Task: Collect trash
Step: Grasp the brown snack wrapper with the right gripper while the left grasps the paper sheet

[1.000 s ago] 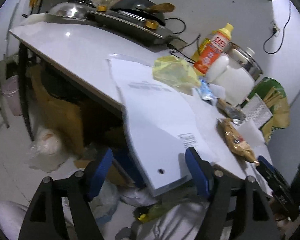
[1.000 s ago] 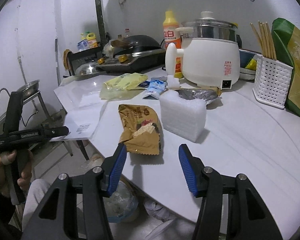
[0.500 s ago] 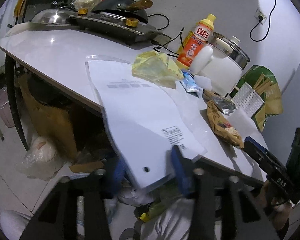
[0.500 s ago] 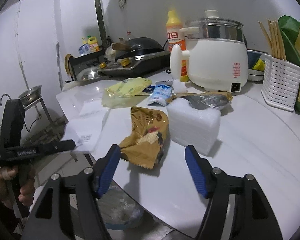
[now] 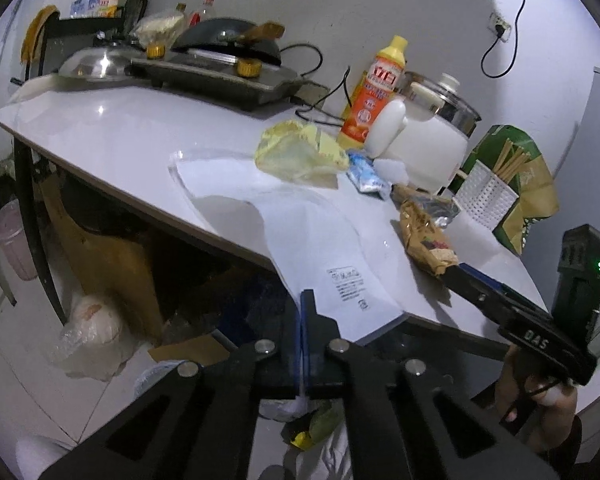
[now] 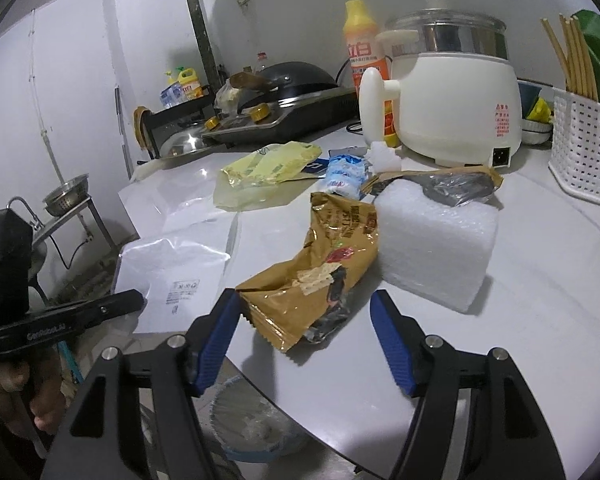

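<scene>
A white desk point(image 5: 112, 128) runs along a pale wall, crowded at the back with a stove point(image 5: 220, 76), a dark wok point(image 5: 228, 42), a steel lid point(image 5: 96, 62), an orange bottle point(image 5: 376, 92) and a white cooker point(image 6: 456, 96). A white basket point(image 6: 584, 144) with chopsticks stands at the right end, a green bag point(image 5: 516, 184) behind it. Under the desk the floor is dim; a tied plastic bag point(image 5: 88, 336) and brown cardboard point(image 5: 112, 264) lie there, the rest too dark to make out.

The trash is strewn across the middle of the desk: a clear poly bag point(image 5: 320, 256) with a printed label overhangs the near edge, a yellow bag point(image 5: 296, 152) lies behind it, a small blue packet point(image 6: 346, 174) beside that, and a brown snack wrapper point(image 6: 320, 272) touches a white foam block point(image 6: 436, 252). A dark foil wrapper point(image 6: 456, 186) lies behind the block.

The left tool point(image 5: 302, 308) is pinched closed on the overhanging corner of the poly bag; the bag's lower edge is hidden between the pads. The right tool point(image 6: 306, 330) hangs spread wide at the near end of the snack wrapper, its fingers either side, touching nothing that can be seen. A round bin point(image 6: 252, 428) shows below the desk edge, cut off by the right tool's arms.
</scene>
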The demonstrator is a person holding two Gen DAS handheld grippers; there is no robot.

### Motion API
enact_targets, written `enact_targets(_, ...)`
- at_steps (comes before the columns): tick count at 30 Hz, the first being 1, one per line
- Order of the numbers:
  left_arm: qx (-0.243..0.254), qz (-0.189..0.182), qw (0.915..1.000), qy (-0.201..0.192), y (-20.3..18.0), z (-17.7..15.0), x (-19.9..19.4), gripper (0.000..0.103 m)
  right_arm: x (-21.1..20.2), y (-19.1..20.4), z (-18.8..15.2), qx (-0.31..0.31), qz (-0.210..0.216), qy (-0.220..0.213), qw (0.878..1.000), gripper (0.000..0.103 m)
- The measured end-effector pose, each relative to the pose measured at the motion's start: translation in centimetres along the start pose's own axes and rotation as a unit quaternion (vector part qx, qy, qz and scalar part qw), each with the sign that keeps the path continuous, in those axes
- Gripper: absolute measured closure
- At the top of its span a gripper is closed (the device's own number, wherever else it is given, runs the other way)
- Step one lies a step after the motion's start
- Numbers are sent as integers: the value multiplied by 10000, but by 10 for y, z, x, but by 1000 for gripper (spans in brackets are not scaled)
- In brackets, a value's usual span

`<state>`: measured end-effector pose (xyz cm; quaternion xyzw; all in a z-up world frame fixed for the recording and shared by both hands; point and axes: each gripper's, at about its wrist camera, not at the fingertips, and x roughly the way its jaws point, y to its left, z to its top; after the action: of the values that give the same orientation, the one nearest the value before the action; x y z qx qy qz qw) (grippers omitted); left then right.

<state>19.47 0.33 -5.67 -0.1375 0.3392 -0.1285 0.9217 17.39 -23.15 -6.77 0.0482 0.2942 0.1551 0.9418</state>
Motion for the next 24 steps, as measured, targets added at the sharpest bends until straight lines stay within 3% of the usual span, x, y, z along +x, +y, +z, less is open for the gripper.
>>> enact_targets(12,277,424,9973,-524,11,3,-48,103,1,3,12,279,18,-69,9996,38)
enact_targets(16,413,555,9952,-695,17,2,-61,103,-2,7,18,201,-218,-129,9995,38)
enact_targets(20,386,494,9959,-656,25,-4,-63,103,14,10,19,21,-705,26,9975,38)
enact_targets(24,419,500,9953,-714,27,-9,-72,103,29,8,17,-20,-842,231,9962,38)
